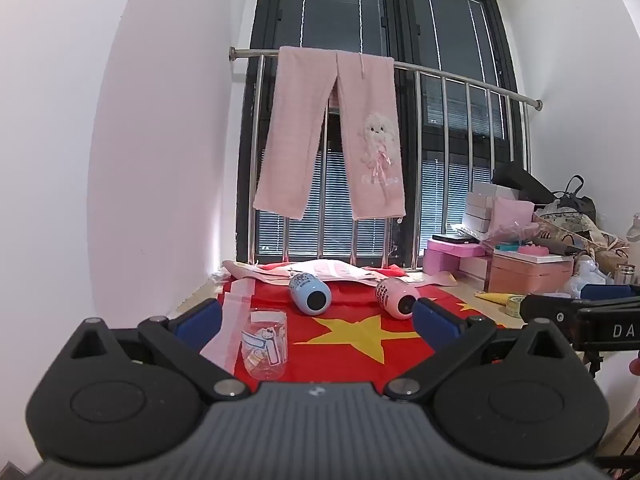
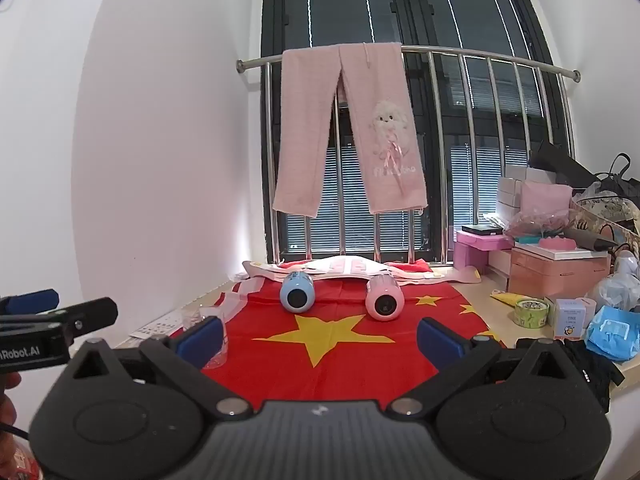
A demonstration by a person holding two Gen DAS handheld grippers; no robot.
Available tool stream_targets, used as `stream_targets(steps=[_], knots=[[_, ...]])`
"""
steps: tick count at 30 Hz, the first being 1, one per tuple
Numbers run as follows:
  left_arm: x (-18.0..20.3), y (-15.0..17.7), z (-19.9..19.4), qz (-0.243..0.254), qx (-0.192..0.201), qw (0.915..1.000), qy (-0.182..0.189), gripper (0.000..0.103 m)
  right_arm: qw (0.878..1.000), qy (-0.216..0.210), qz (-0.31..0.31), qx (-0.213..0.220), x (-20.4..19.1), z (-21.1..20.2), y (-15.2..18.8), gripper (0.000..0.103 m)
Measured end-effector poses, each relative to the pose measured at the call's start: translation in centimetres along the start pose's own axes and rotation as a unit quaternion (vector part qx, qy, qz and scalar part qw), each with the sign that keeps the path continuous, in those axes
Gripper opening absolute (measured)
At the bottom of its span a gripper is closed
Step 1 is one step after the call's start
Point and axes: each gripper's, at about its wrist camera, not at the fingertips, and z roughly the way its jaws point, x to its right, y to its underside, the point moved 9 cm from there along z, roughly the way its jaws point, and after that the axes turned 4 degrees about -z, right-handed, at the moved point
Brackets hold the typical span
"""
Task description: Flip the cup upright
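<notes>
While both grippers hover with fingers spread wide and holding nothing, a light-blue cup (image 2: 296,294) and a pink cup (image 2: 383,298) lie on their sides on a red cloth with yellow stars (image 2: 328,356), long axes front to back, dark ends facing the cameras. A clear glass tumbler (image 1: 265,343) stands upright between the left gripper (image 1: 318,318) fingers; the right gripper (image 2: 320,338) is beside it.

The clear cup (image 1: 264,344) looks like glossy plastic (with stickers). The red flag (image 1: 352,344) is smooth cloth, the pink trousers (image 1: 332,136) fluffy, the railing (image 1: 440,70) polished metal.
</notes>
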Motion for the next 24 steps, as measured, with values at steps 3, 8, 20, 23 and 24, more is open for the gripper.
stream_targets(steps=[3,8,20,23,24], knots=[[-0.05,0.04,0.00,0.000,-0.001,1.0000,-0.001,0.103,1.000,0.000,0.001,0.000,0.03,-0.05,0.00,0.103],[0.42,0.20,0.29,0.000,-0.002,1.0000,-0.001,0.103,1.000,-0.001,0.002,0.000,0.09,-0.09,0.06,0.103],[0.75,0.76,0.70,0.000,-0.003,1.0000,0.002,0.103,1.000,-0.001,0.001,0.000,0.36,-0.32,0.08,0.103],[0.75,0.76,0.71,0.000,-0.003,1.0000,0.002,0.103,1.000,-0.001,0.001,0.000,0.40,-0.35,0.07,0.103],[0.66,0.69,0.70,0.001,-0.004,1.0000,0.002,0.103,1.000,-0.001,0.001,0.001,0.42,-0.35,0.07,0.103]])
